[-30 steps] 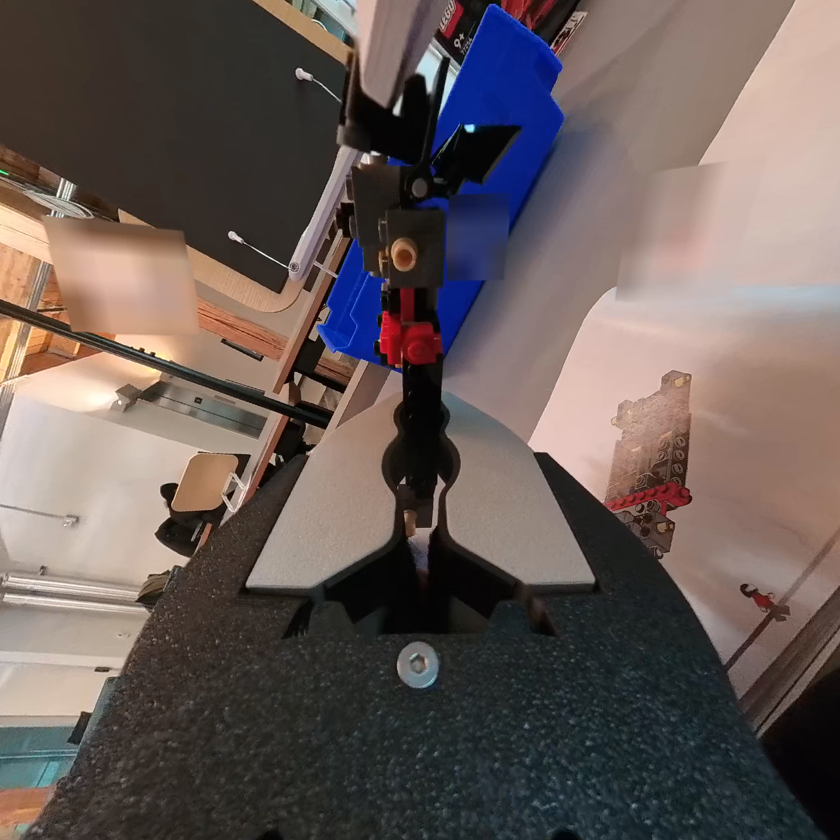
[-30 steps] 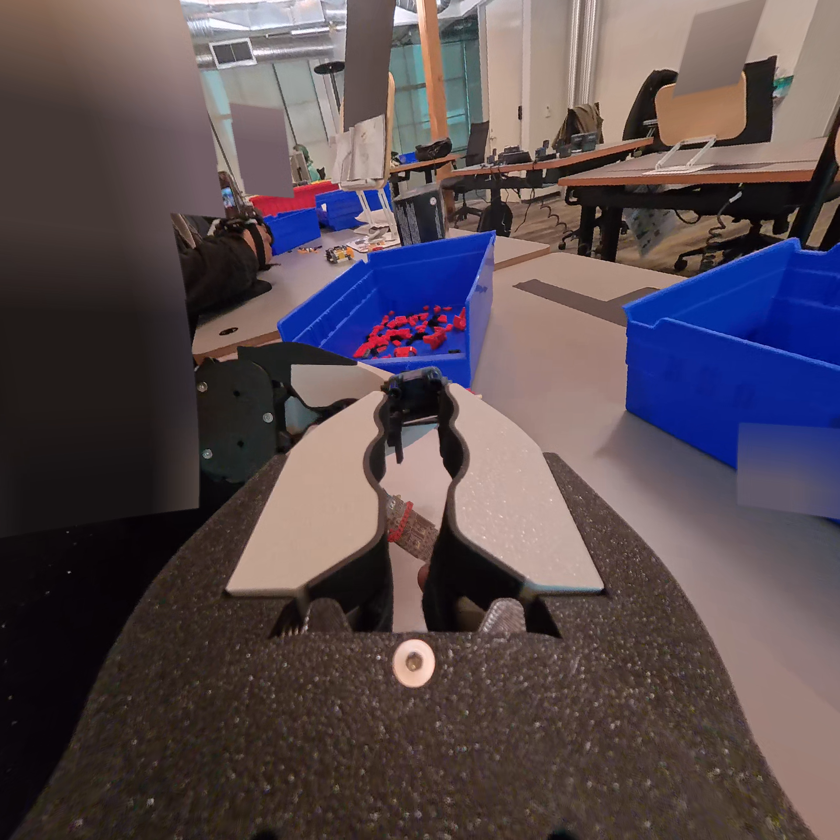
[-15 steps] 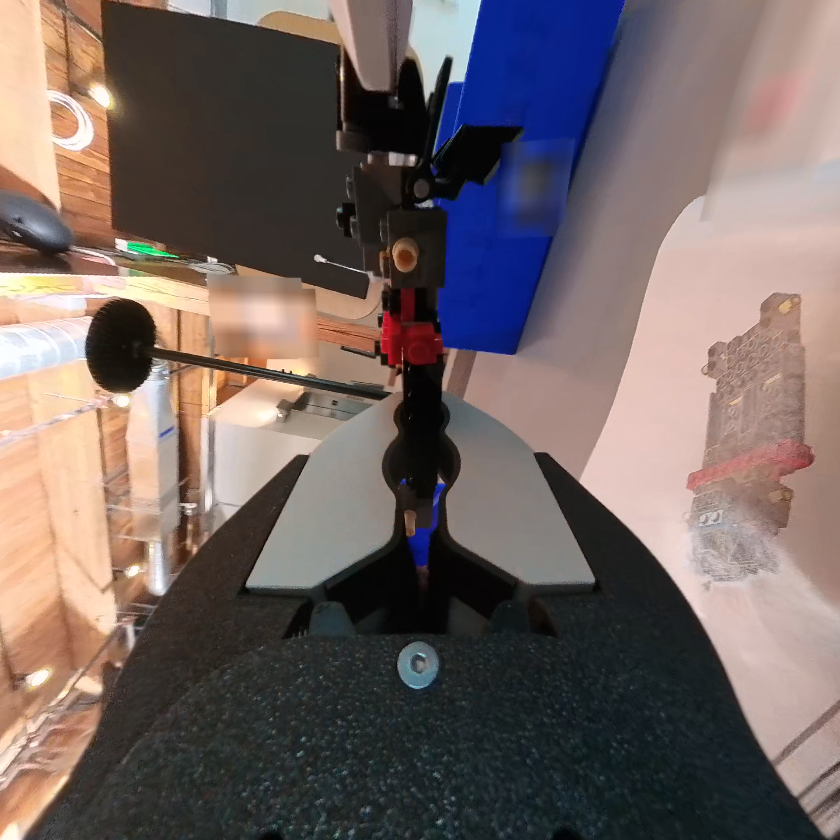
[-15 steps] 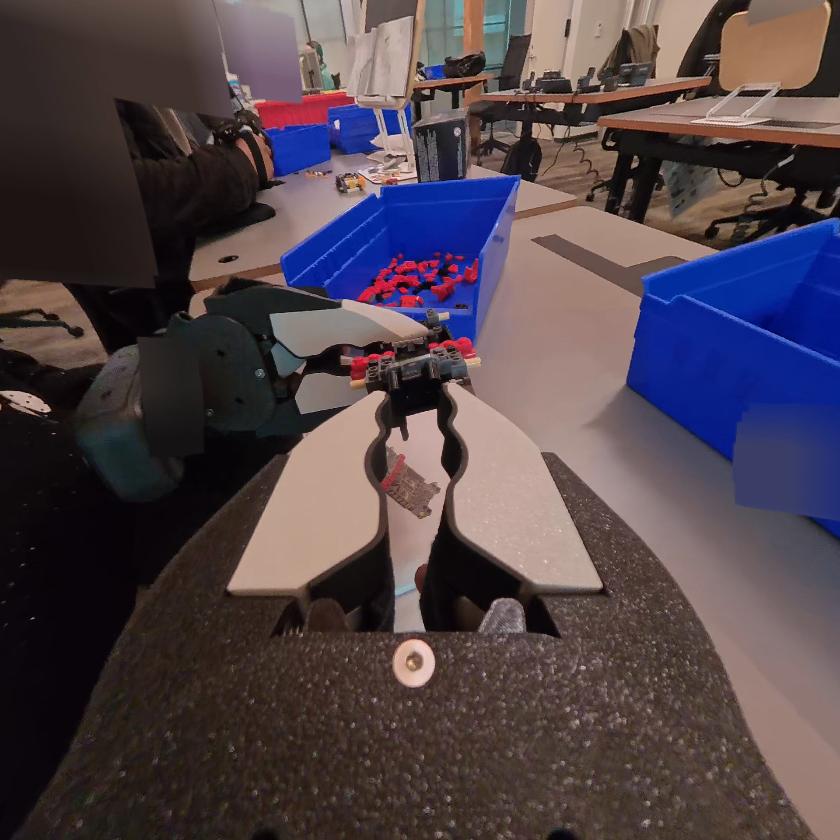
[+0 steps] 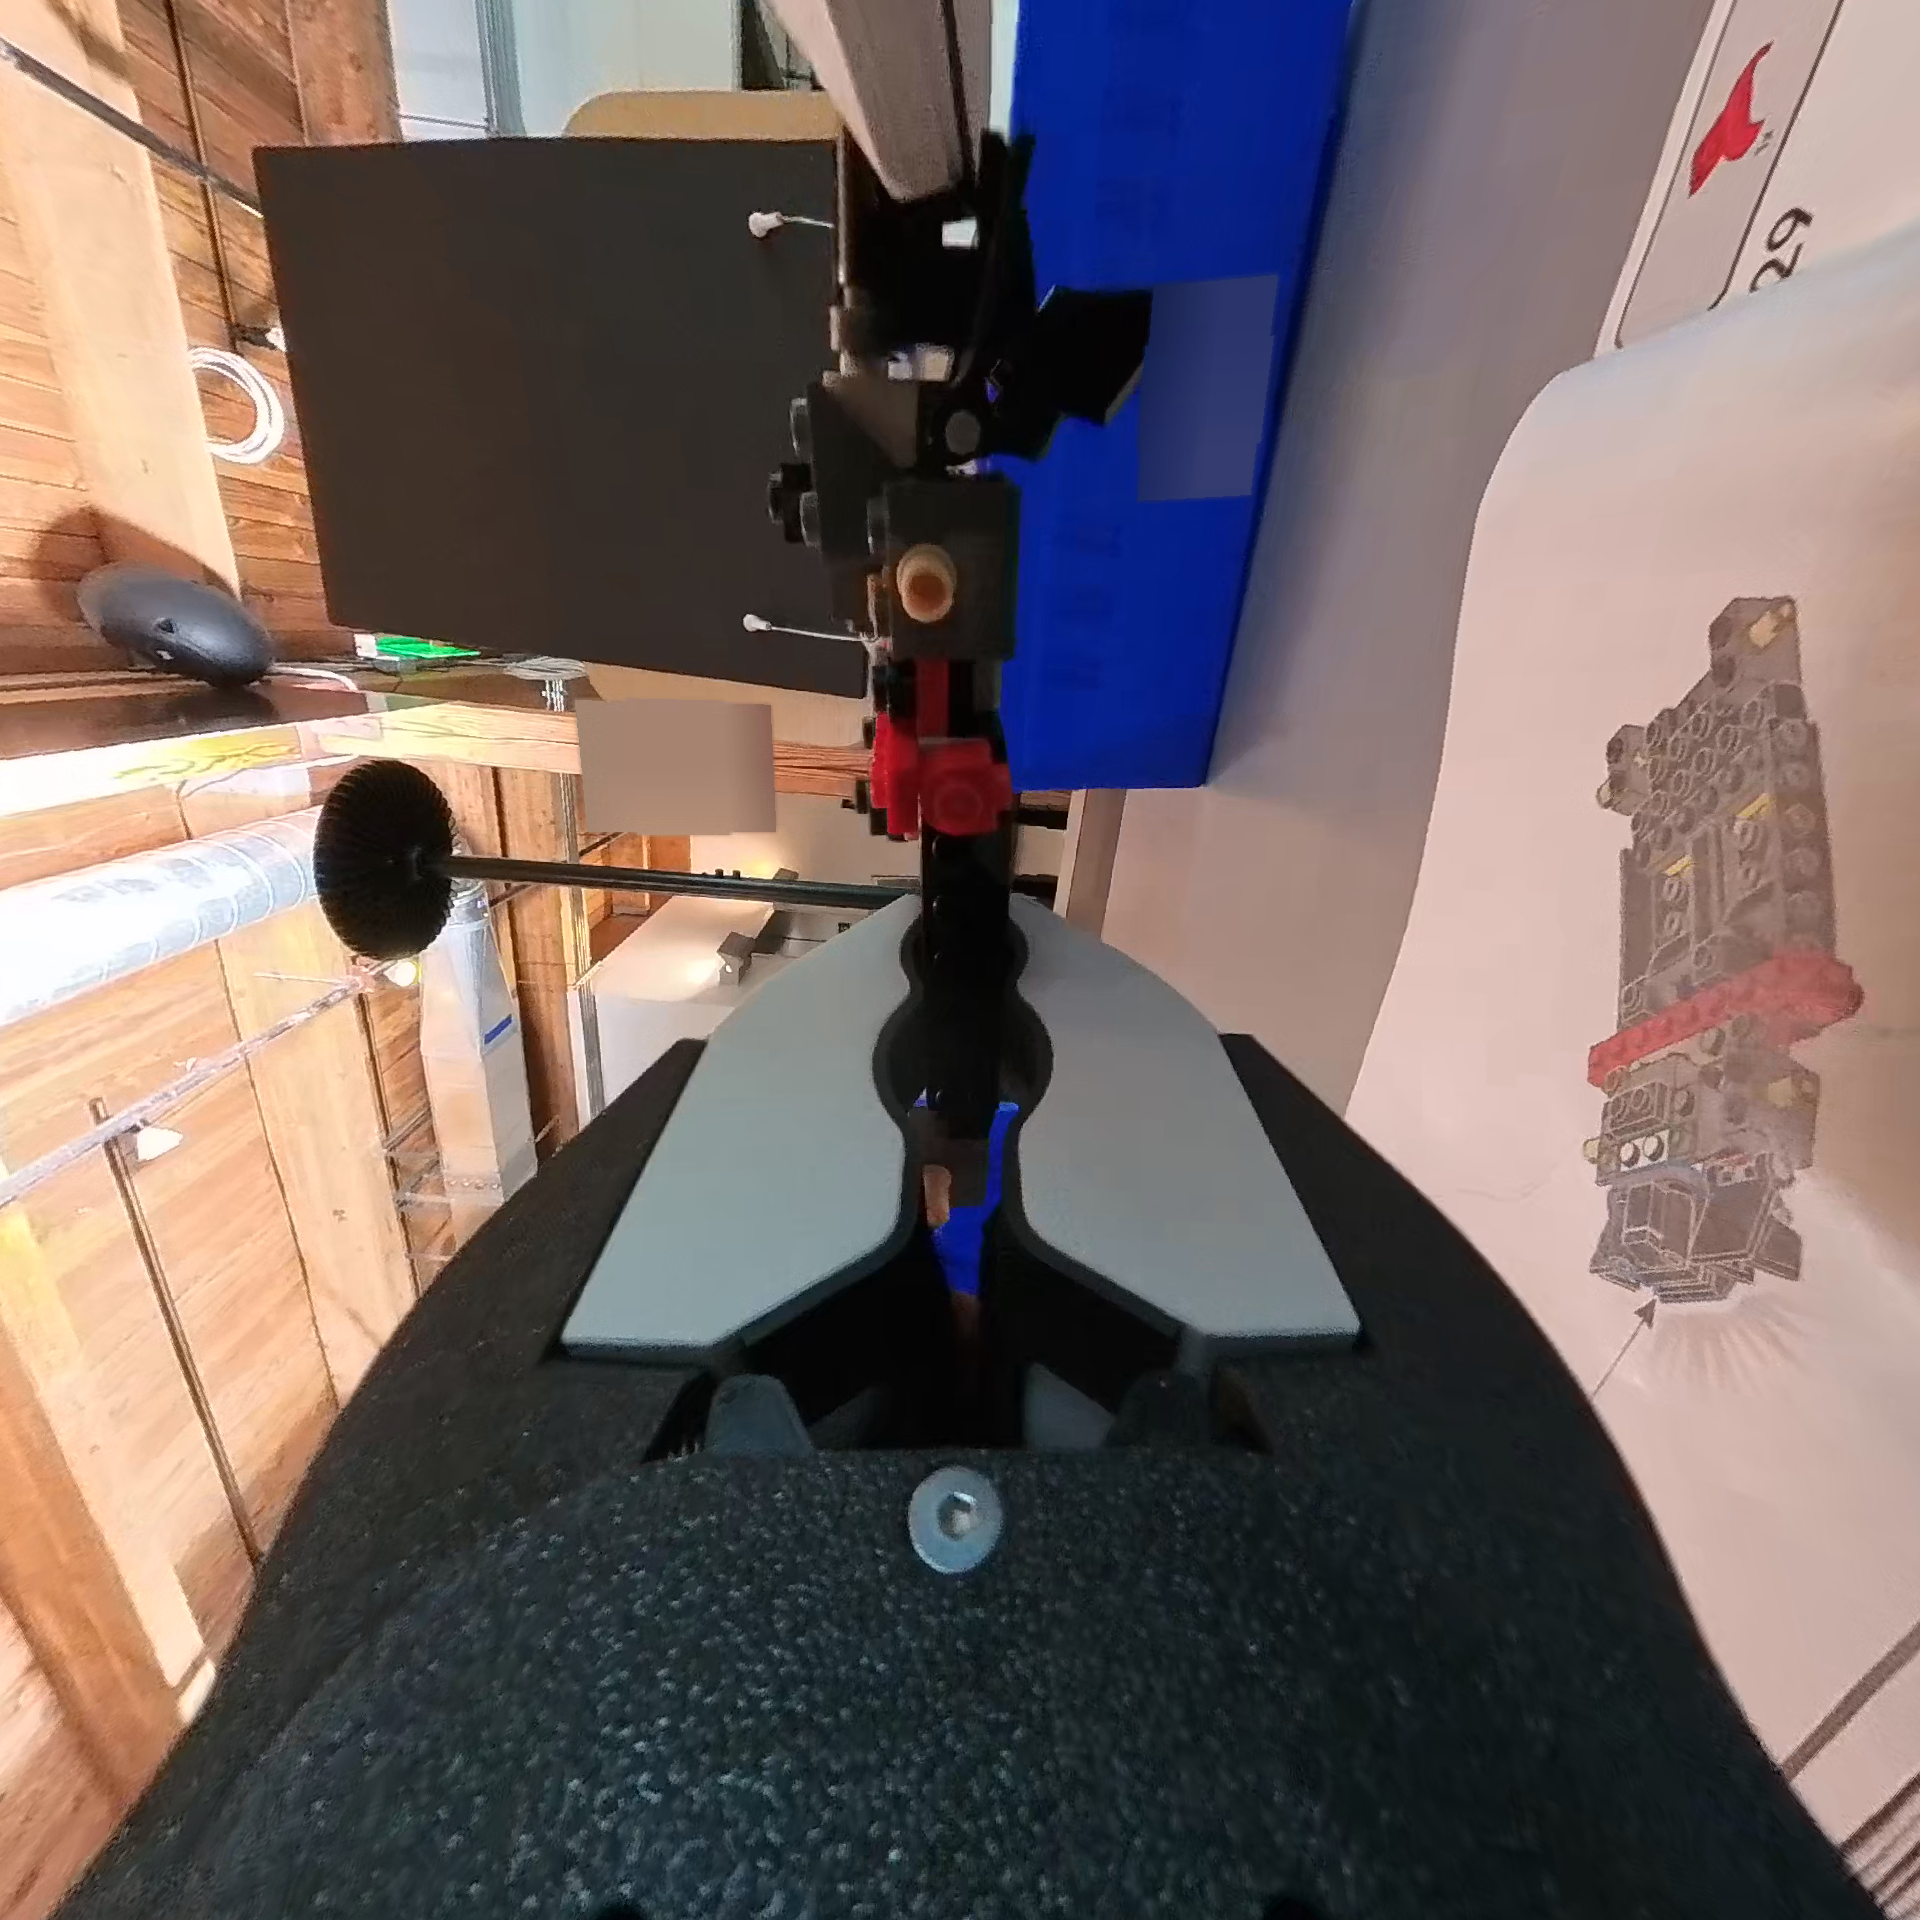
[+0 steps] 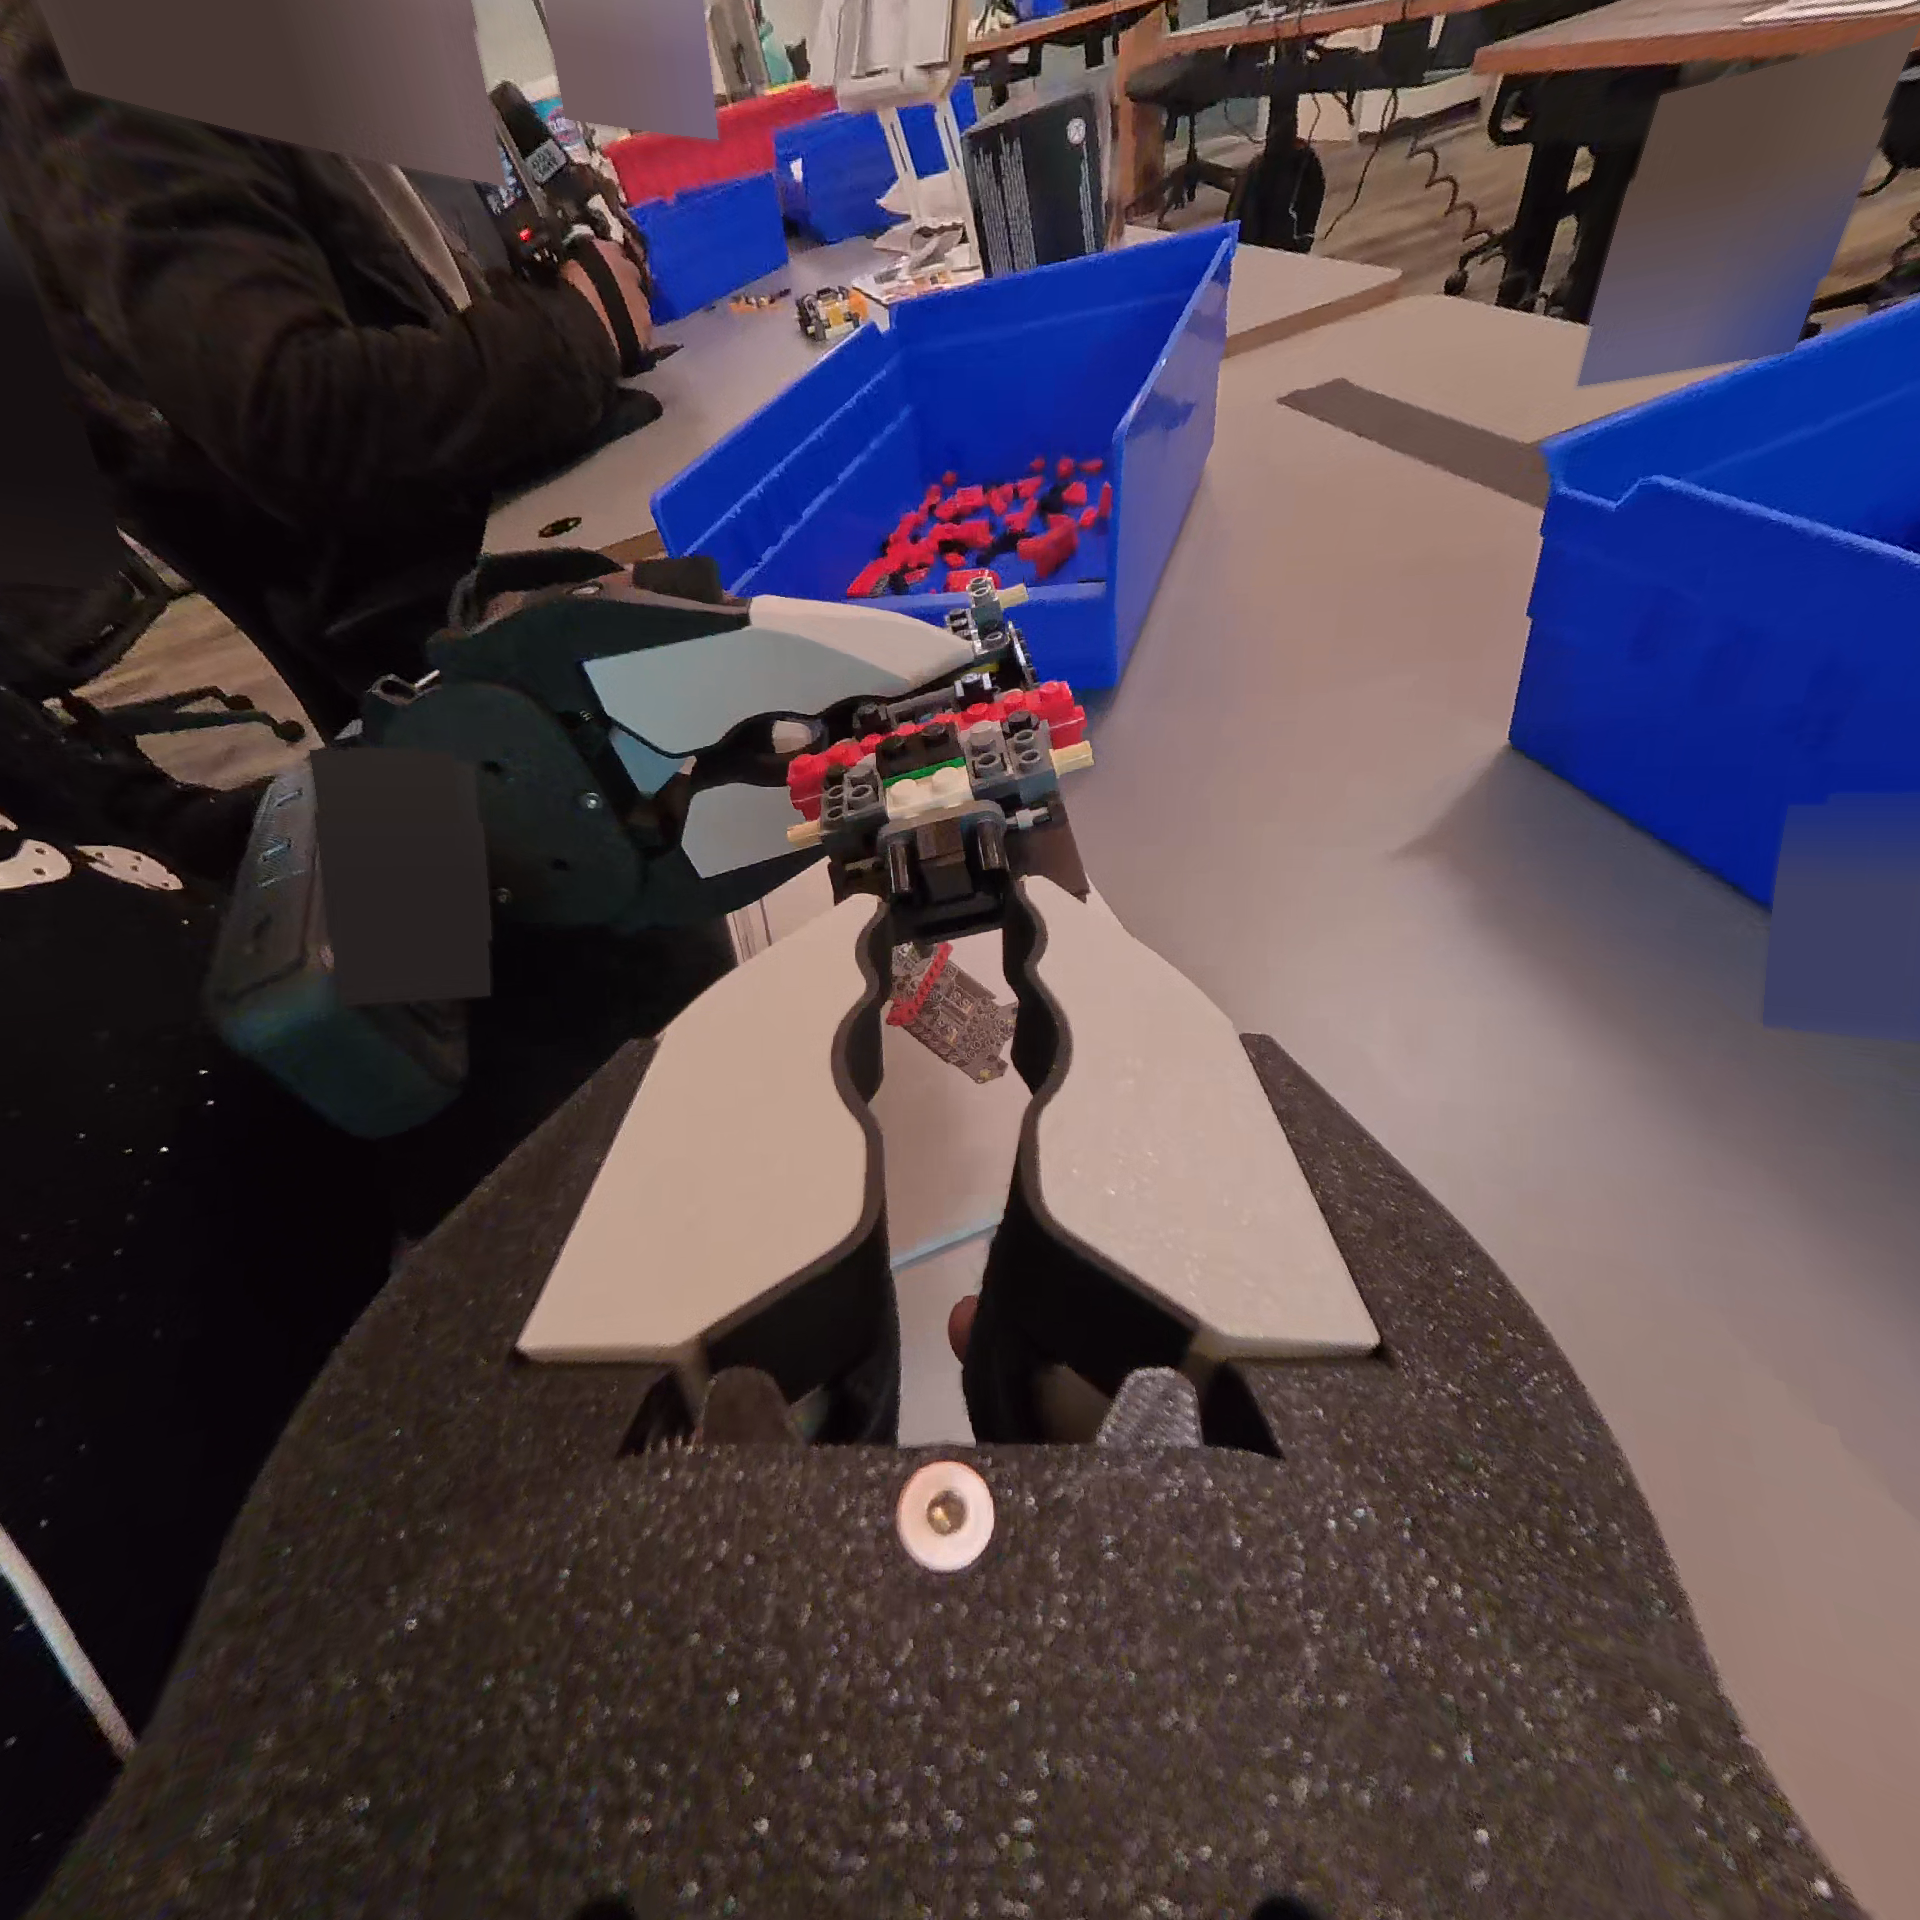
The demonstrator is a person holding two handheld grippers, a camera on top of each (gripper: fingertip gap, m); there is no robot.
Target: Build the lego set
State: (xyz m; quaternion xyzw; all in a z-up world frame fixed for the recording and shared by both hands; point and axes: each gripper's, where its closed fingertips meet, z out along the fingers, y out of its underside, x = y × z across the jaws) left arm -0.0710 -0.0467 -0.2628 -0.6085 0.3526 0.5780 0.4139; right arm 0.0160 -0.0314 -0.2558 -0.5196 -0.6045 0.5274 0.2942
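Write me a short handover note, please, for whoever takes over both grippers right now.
Left gripper: shut on the lego model, gripping its black end.
Right gripper: shut on a small black piece, held at the model's near end.
The model is in the air above the grey table. The blue bin of loose red and black pieces sits behind it; the instruction sheet lies under the model.
Done: model partly built.
Left: judging by the contact, seat the black piece, then continue by the sheet.
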